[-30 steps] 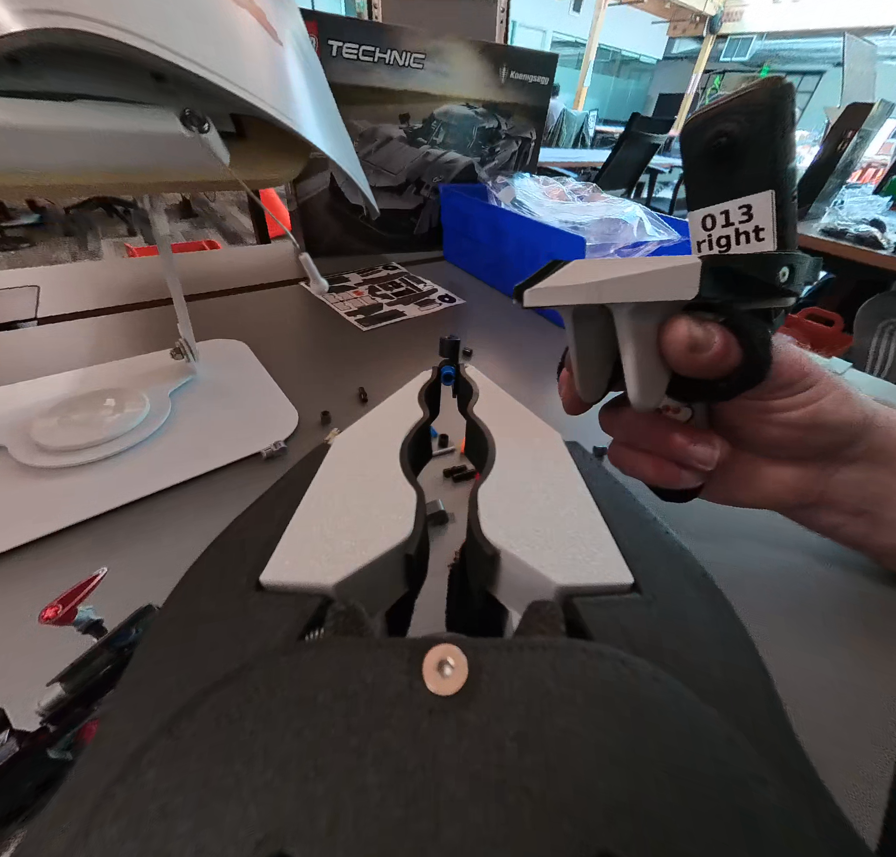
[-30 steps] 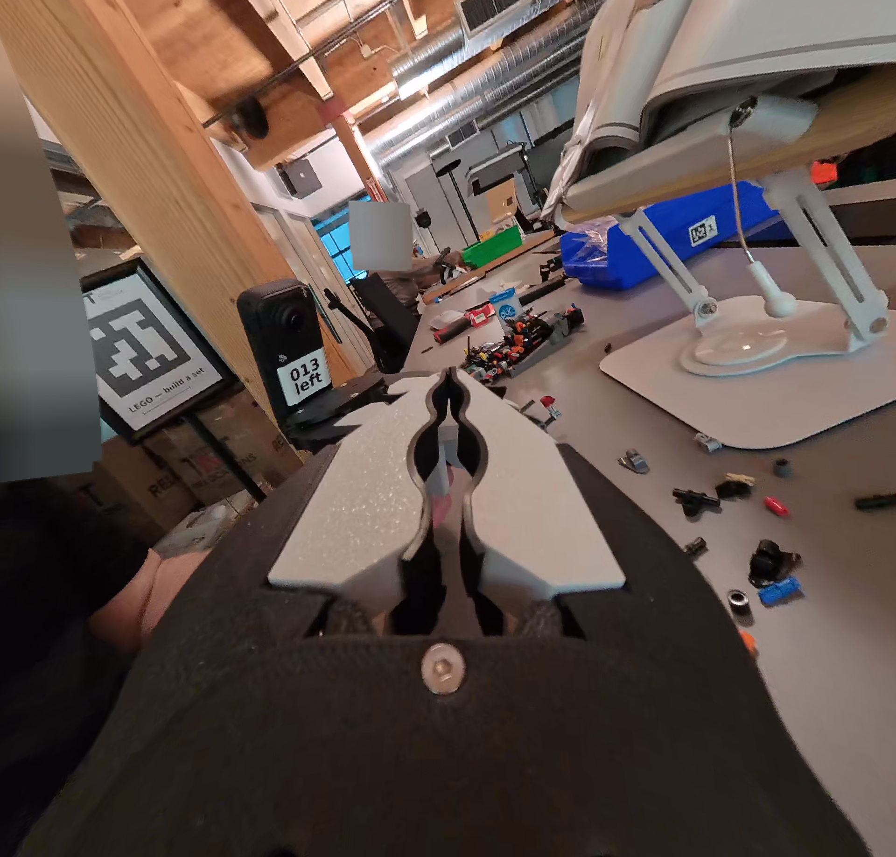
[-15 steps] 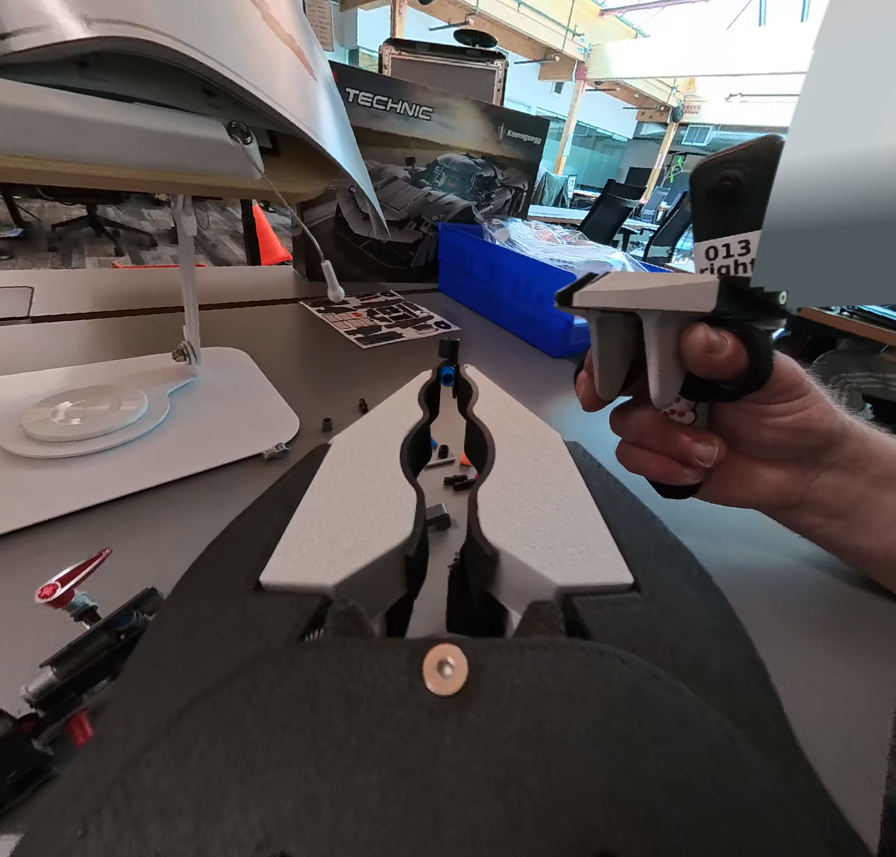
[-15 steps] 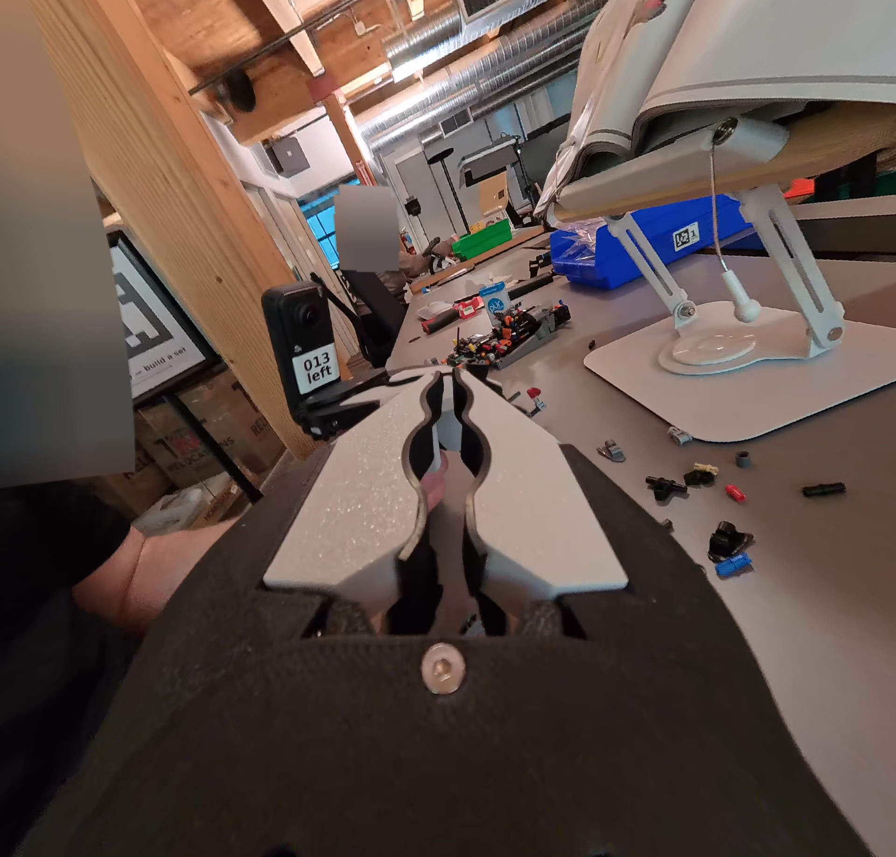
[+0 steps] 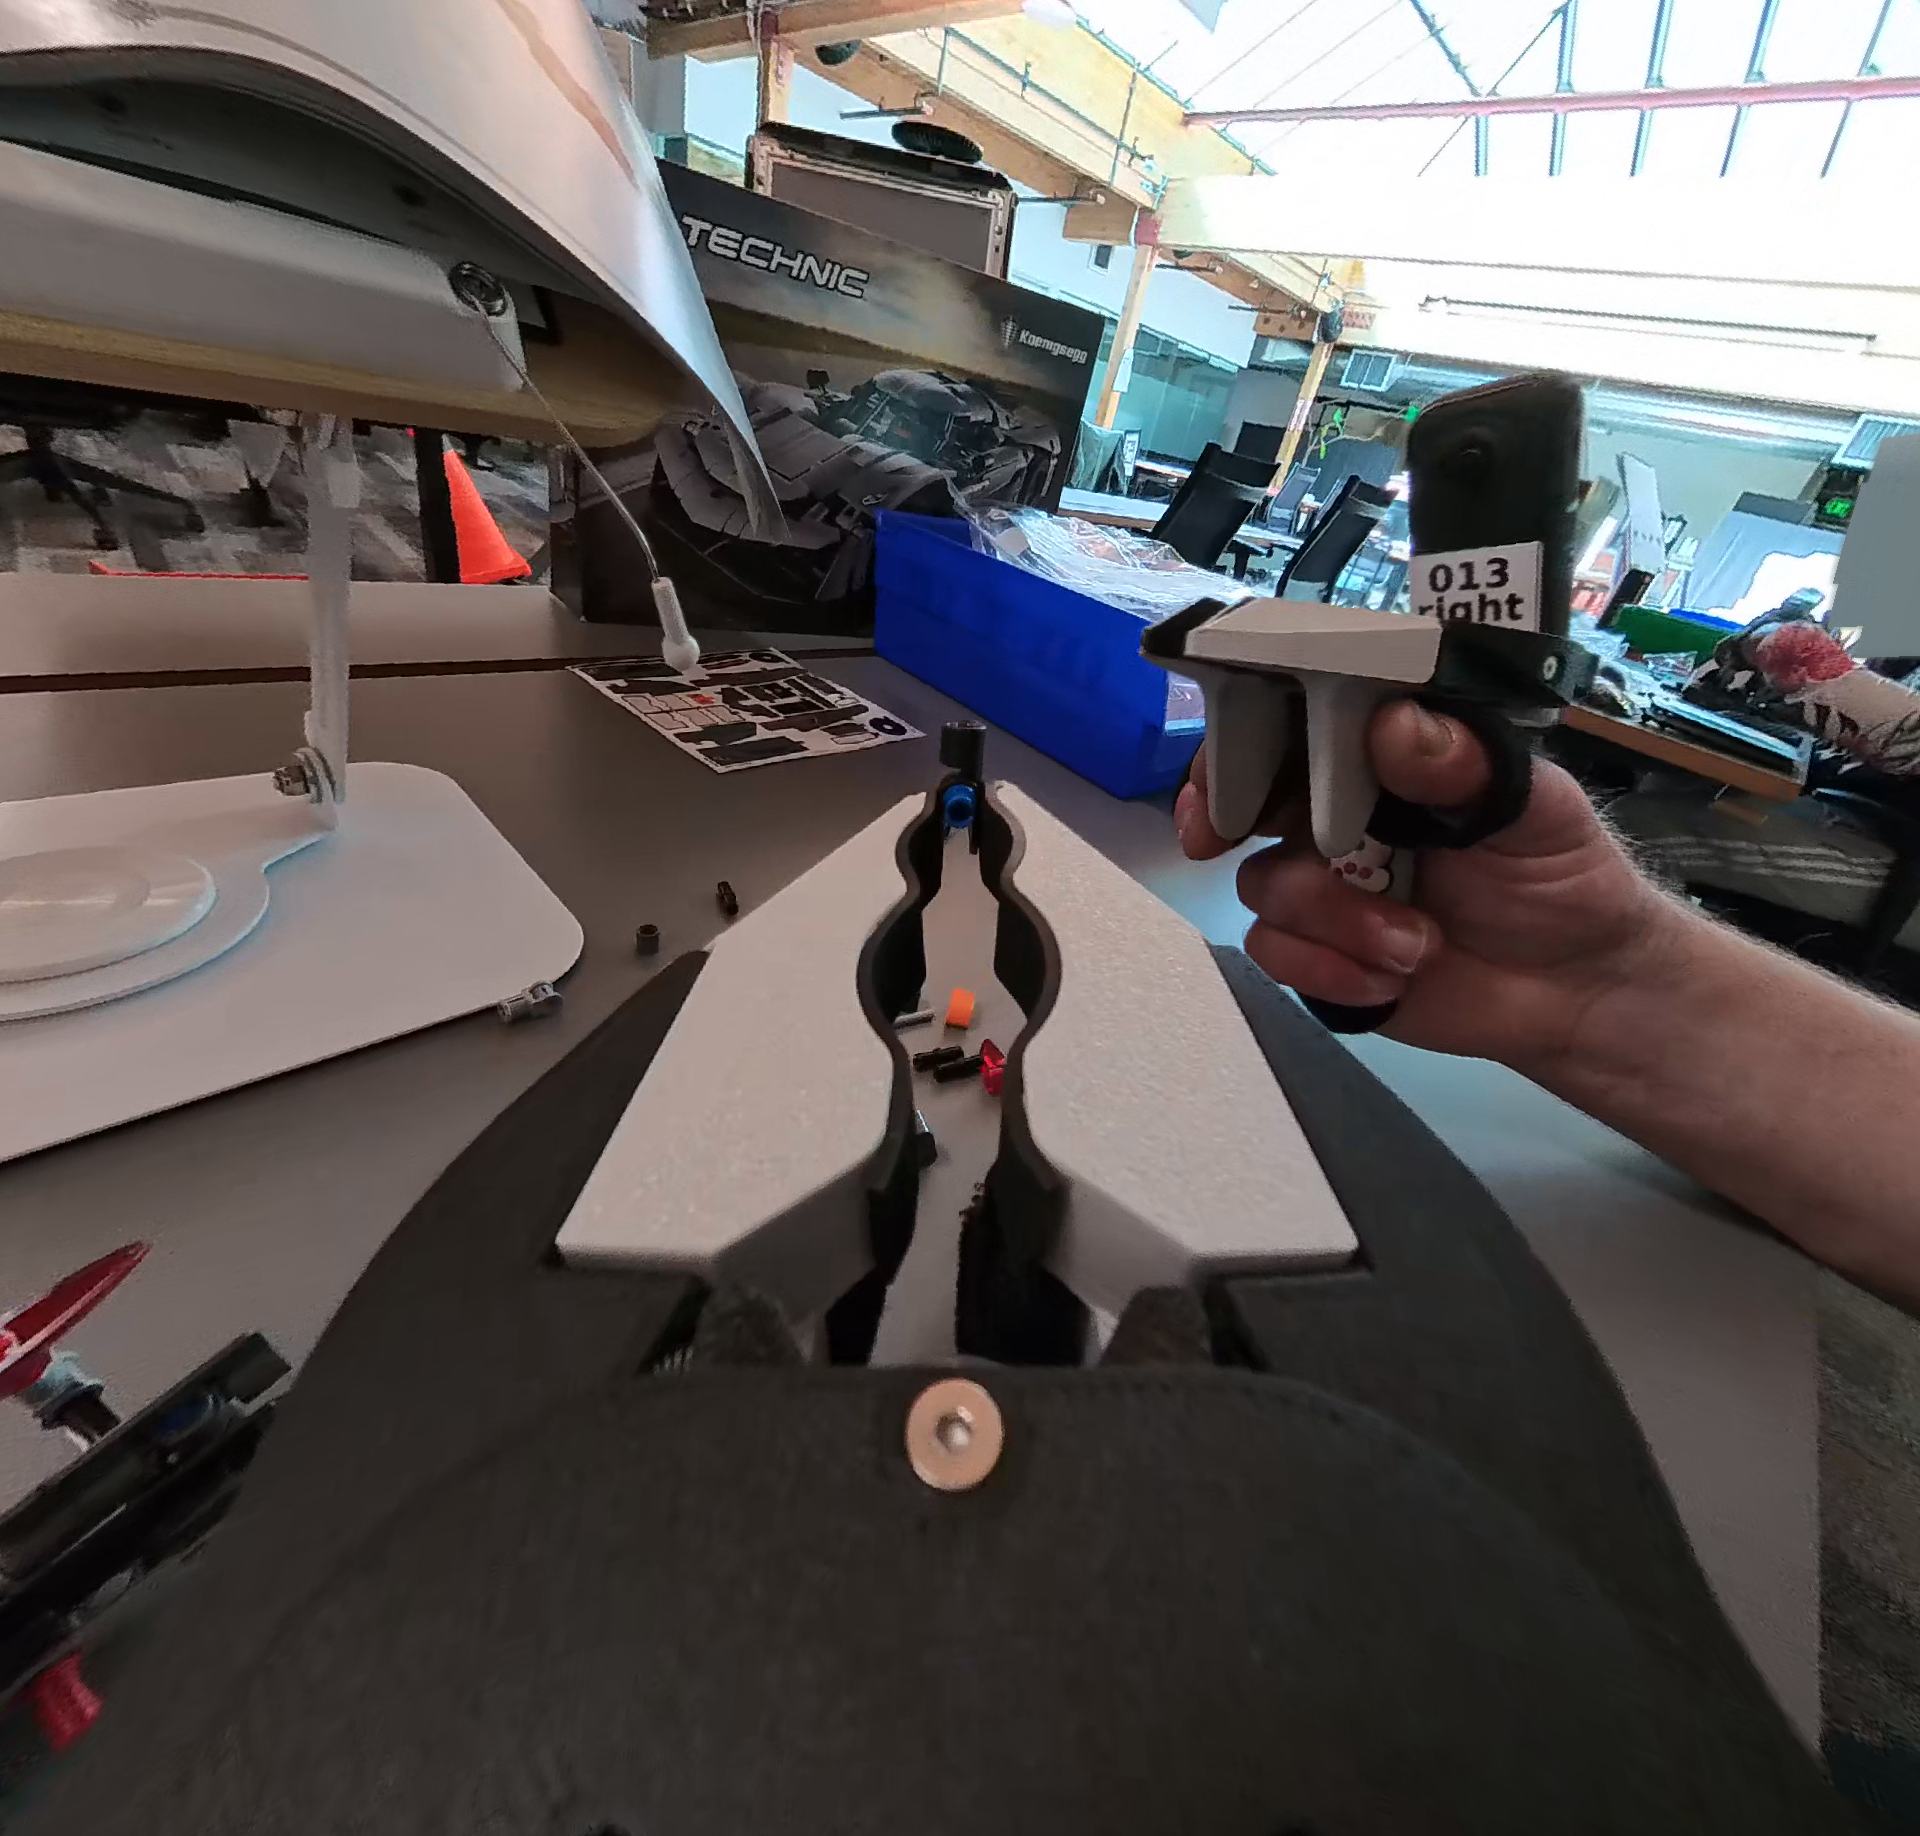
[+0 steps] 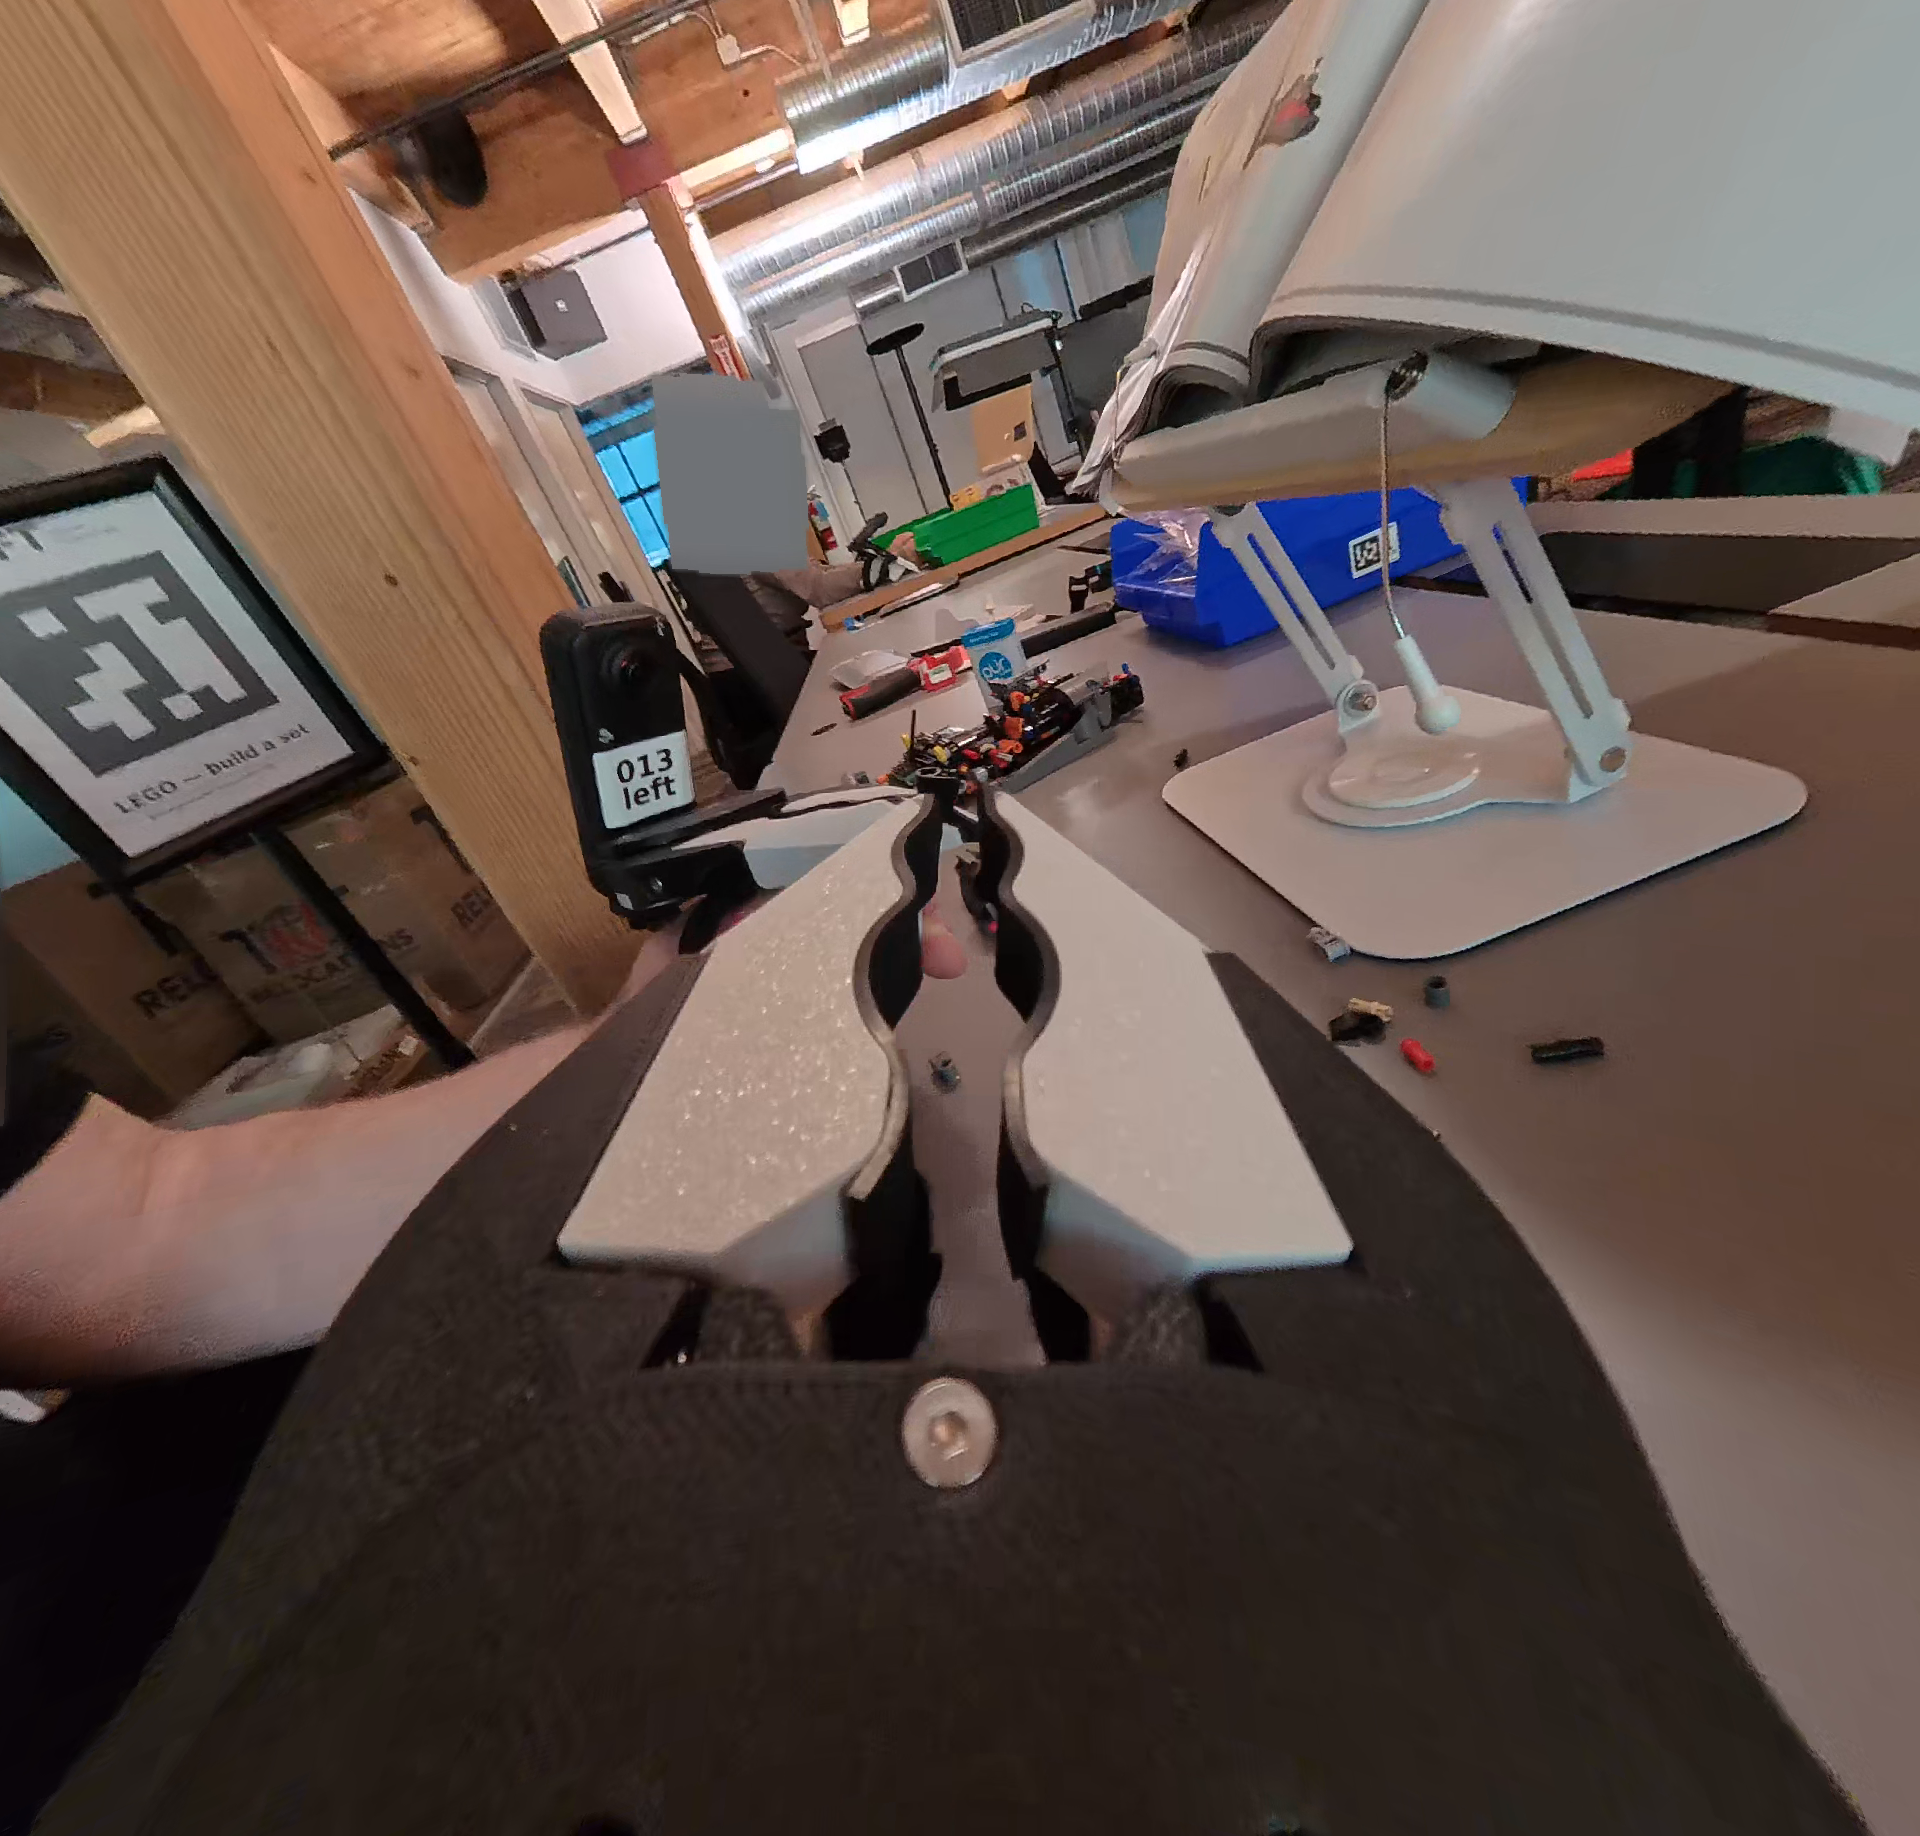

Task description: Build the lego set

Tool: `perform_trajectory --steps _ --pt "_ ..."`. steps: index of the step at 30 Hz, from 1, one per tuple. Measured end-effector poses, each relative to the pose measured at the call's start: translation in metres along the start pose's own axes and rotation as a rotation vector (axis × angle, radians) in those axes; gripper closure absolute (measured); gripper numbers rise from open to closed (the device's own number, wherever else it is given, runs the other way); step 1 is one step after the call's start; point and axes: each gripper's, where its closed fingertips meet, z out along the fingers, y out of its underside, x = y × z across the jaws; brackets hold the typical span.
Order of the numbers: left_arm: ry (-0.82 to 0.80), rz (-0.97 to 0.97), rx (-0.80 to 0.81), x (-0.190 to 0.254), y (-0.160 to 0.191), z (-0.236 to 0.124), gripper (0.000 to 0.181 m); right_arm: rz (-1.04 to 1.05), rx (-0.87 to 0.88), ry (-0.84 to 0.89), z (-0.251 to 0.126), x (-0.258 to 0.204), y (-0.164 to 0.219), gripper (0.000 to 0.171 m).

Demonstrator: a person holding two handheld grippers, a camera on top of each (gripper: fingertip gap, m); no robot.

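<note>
left gripper [image 5: 961, 799] fingers pinched on a blue-and-black lego pin [image 5: 958, 770] | right gripper [image 6: 961, 810] fingers nearly closed, hold uncertain | loose lego pieces [image 6: 1455, 1033] on tabletop [image 5: 727, 851] near book stand [image 6: 1475, 841] | blue bin [image 5: 1018, 643] behind the stand holds clear plastic bags [image 5: 1081, 560]

The partly built model [image 5: 94, 1454] is cut off by the left edge.

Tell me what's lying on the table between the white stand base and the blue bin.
In the left wrist view, a sticker sheet and two small black pieces lie between the white stand base and the blue bin.
</note>
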Motion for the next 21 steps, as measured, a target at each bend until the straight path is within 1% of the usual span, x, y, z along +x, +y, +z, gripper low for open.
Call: perform_trajectory --steps 2,7,10,14,18,21 --pt "0.005 0.005 0.002 0.001 0.0 0.0 0.177 -0.033 -0.011 0.006 0.003 -0.003 0.001 0.167" --pt "0.011 -0.003 0.016 0.001 -0.002 -0.002 0.177 -0.095 -0.031 -0.015 0.01 -0.017 0.003 0.159" --pt "0.011 -0.003 0.016 0.001 -0.002 -0.002 0.178 -0.126 -0.011 -0.056 0.01 -0.033 -0.004 0.155" --pt "0.016 -0.015 0.018 0.0 -0.002 -0.002 0.178 -0.184 0.036 -0.099 0.004 -0.055 -0.02 0.154" --pt "0.029 -0.026 0.018 0.001 -0.002 -0.002 0.178 -0.197 0.076 -0.138 -0.001 -0.071 -0.031 0.155" --pt "0.044 -0.024 0.017 0.003 -0.002 -0.002 0.178 -0.19 0.106 -0.224 -0.006 -0.091 -0.036 0.154"
